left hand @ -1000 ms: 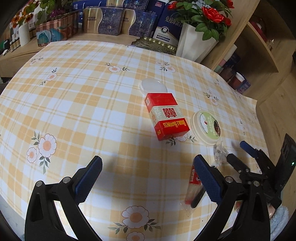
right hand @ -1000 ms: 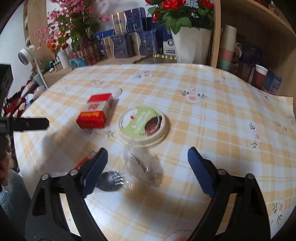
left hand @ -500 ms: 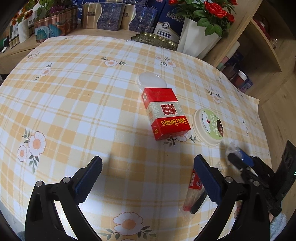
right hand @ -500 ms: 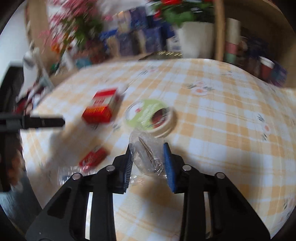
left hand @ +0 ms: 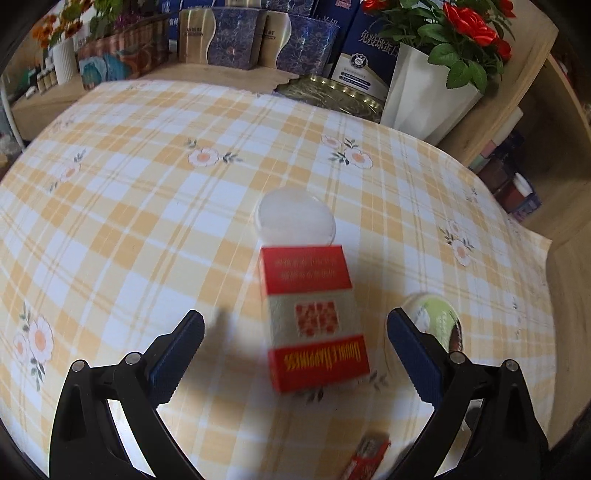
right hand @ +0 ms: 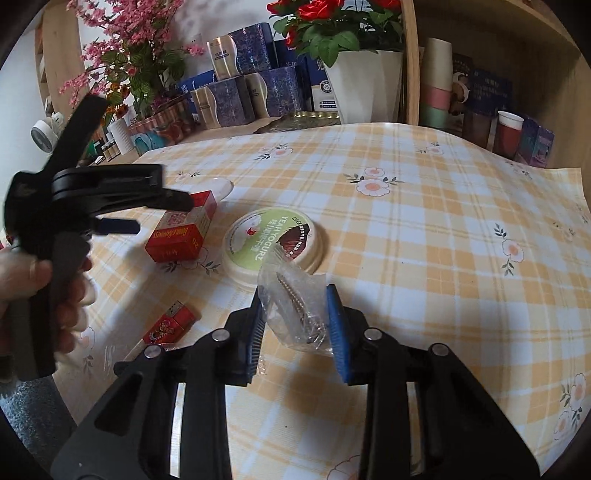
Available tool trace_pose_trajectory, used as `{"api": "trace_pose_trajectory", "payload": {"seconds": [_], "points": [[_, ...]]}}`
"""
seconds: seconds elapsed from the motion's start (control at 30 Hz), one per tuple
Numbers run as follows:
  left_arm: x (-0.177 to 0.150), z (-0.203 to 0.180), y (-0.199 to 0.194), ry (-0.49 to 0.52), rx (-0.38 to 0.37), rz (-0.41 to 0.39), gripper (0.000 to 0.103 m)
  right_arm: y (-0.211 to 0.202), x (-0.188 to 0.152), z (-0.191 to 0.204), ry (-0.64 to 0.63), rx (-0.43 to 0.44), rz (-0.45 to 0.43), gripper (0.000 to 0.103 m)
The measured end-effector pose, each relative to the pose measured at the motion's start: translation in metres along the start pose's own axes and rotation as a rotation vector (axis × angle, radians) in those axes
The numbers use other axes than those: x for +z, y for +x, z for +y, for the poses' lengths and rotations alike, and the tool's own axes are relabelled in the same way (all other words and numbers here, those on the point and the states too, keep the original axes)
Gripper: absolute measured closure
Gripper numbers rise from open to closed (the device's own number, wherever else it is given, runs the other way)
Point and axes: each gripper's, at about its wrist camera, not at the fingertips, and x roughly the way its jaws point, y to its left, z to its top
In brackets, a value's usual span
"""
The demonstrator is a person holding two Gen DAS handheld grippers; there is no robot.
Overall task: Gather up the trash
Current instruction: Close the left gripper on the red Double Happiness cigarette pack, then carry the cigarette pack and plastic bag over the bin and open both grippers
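Two grippers work above a table (left hand: 129,206) spread with a yellow-and-white checked cloth printed with flowers, which fills both wrist views. At its far edge stand a white pot of red roses (right hand: 364,86) and a row of blue and gold boxes (left hand: 255,35).

On the cloth, the red cigarette pack (left hand: 312,319) marked DOUBLE HAPPINESS lies flat near the middle, its far end just overlapping a round translucent white lid (left hand: 295,218). Beside the pack to its right sits the green-topped yogurt lid (right hand: 273,245), printed YEAH YOGURT. Nearer the table's front edge lies a small red wrapper (right hand: 170,326), well apart from the pack.

The left gripper (left hand: 295,356) hangs over the cloth with its jaws spread wide, the blue pads standing to either side of the cigarette pack's near end and touching nothing; the right wrist view shows it from the side, held in the person's left hand (right hand: 40,291).

The right gripper (right hand: 297,326) has its jaws drawn in close on a crumpled clear plastic bag (right hand: 295,306), both blue pads pressing its sides. The bag holds something dark and thin, too small to identify, and its top edge stands in front of the yogurt lid's rim
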Motion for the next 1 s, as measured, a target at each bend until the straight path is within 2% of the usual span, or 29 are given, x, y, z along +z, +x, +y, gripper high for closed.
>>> {"api": "trace_pose_trajectory", "payload": {"seconds": [0.2, 0.23, 0.27, 0.3, 0.33, 0.47, 0.7, 0.83, 1.0], "points": [[0.009, -0.013, 0.02, 0.046, 0.075, 0.014, 0.006, 0.003, 0.0, 0.002, -0.009, -0.008, 0.01, 0.069], [0.008, -0.013, 0.023, 0.064, 0.102, 0.024, 0.011, 0.003, 0.0, 0.002, -0.009, -0.007, 0.011, 0.069], [0.007, -0.013, 0.025, 0.084, 0.115, 0.031, 0.034, 0.003, 0.0, 0.001, -0.007, -0.007, 0.011, 0.069], [0.006, -0.012, 0.025, 0.097, 0.107, 0.03, 0.043, 0.003, 0.0, 0.001, -0.006, -0.007, 0.012, 0.069], [0.005, -0.011, 0.023, 0.12, 0.117, 0.017, 0.045, 0.003, 0.0, 0.001, -0.005, -0.008, 0.012, 0.069], [-0.003, -0.006, 0.003, 0.205, 0.008, -0.004, 0.045, 0.002, 0.0, 0.002, -0.012, -0.009, 0.012, 0.069], [-0.026, 0.01, -0.054, 0.316, -0.106, -0.068, 0.046, 0.0, 0.0, 0.001, -0.003, -0.023, -0.003, 0.069], [-0.045, 0.028, -0.086, 0.304, -0.198, -0.056, 0.046, 0.002, -0.001, 0.002, -0.005, -0.022, 0.017, 0.069], [-0.074, 0.044, -0.128, 0.333, -0.239, -0.084, 0.046, -0.003, 0.003, 0.015, -0.051, -0.056, 0.085, 0.069]]}}
